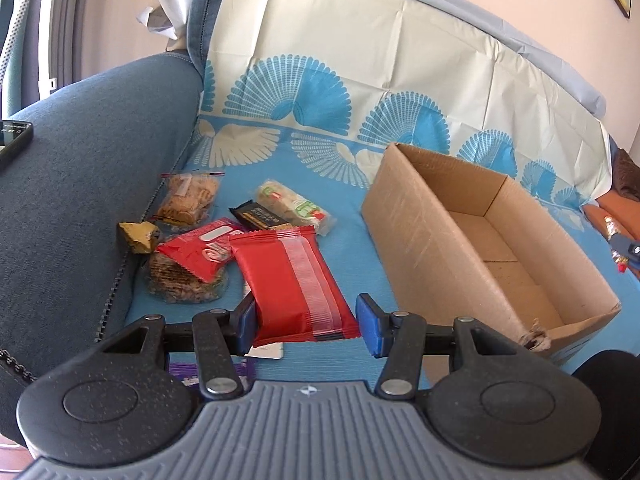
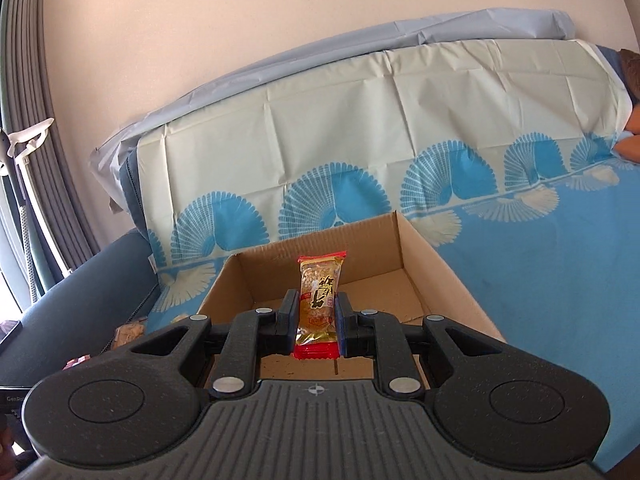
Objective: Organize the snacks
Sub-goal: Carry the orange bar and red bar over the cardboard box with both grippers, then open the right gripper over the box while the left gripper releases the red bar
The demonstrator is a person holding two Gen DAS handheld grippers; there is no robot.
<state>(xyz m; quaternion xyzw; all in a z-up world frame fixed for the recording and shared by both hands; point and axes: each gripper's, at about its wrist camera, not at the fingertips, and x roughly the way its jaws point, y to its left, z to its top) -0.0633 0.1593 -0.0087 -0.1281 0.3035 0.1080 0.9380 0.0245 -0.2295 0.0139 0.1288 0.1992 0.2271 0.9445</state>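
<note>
Right claw pinches a peanut bar; left claw, half-spread, brackets a red packet.

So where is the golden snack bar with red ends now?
In the right wrist view, the golden snack bar is clamped upright in the right tongs, above the near end of the cardboard box.

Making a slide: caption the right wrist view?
Right gripper shut on a peanut bar, held over the cardboard box.
</note>
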